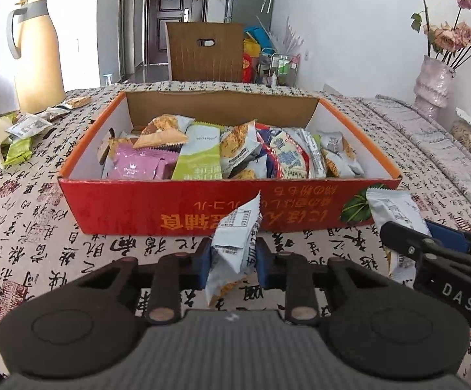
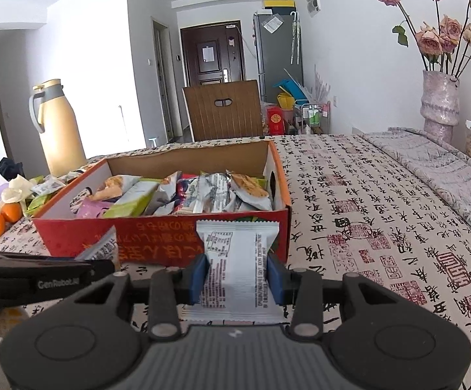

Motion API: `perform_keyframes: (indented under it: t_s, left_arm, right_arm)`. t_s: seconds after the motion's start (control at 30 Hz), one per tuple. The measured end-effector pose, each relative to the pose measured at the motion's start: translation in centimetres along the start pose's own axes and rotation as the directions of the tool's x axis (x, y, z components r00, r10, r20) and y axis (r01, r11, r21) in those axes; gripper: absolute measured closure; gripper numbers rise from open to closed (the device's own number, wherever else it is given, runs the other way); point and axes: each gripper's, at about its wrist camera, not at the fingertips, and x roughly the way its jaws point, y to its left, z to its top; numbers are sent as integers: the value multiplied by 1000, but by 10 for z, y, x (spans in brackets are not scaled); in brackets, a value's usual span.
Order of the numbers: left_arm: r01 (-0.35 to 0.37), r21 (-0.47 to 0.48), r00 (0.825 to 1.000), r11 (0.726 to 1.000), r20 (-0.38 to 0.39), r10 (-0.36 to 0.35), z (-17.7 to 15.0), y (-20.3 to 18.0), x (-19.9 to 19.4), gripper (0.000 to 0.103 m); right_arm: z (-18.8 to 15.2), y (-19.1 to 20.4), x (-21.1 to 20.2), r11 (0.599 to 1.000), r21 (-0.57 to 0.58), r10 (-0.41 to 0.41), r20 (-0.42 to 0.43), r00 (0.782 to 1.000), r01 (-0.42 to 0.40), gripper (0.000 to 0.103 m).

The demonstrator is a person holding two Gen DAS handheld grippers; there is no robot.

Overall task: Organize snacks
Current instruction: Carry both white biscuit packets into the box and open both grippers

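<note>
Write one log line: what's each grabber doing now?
left gripper: shut on crumpled white snack packet | right gripper: shut on flat white snack packet | red cardboard box: ahead

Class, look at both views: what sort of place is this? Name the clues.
Most likely a home dining area: a table under a calligraphy-print cloth, a wooden chair, and a fridge beside the front door.

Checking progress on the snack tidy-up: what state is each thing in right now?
left gripper: shut on a crumpled white snack packet
right gripper: shut on a flat white snack packet
red cardboard box: open-topped, holding many packets
cream thermos jug: upright, lid on
loose packets: still outside the box, by the jug
</note>
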Motion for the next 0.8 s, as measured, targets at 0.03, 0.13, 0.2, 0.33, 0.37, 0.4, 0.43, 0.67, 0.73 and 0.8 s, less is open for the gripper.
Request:
perform_keyframes:
  t_s: [0.03,0.13,0.2,0.33,0.37,0.4,0.43,0.67,0.73,0.8]
  left_arm:
    - [5,2,1000,1000,9,-5,0,0,-3,76]
    - [20,-2,999,1000,31,-19,2,3,-10,76]
    - [30,-5,999,1000,45,-29,5,4,-15,76]
    - [58,-8,993,998,100,-56,16,8,-32,76]
    - [59,-6,992,998,115,-58,20,9,-35,76]
    - [57,-7,990,998,131,-56,24,10,-39,76]
    - [54,-11,988,999,148,-51,29,12,-42,76]
    - [25,-30,970,999,244,-17,72,24,-45,76]
    - [9,-37,967,999,256,1,84,27,-39,76]
    - [-2,-45,967,999,256,14,94,30,-33,76]
  right_arm:
    - [1,0,-1,1000,0,1,4,1000,-1,64]
    - [3,2,-2,1000,-1,5,13,1000,-5,64]
    - [6,4,-4,1000,-3,10,21,1000,-10,64]
    - [15,8,-5,1000,-10,21,45,999,-21,64]
    - [19,9,-4,1000,-13,25,52,998,-24,64]
    - [22,10,-3,1000,-15,28,60,998,-27,64]
    - [26,12,-1,999,-19,31,68,997,-29,64]
    - [62,25,22,998,-50,51,114,992,-46,64]
    - [72,28,33,997,-53,56,115,992,-50,64]
    - [81,32,44,997,-60,56,115,992,-50,64]
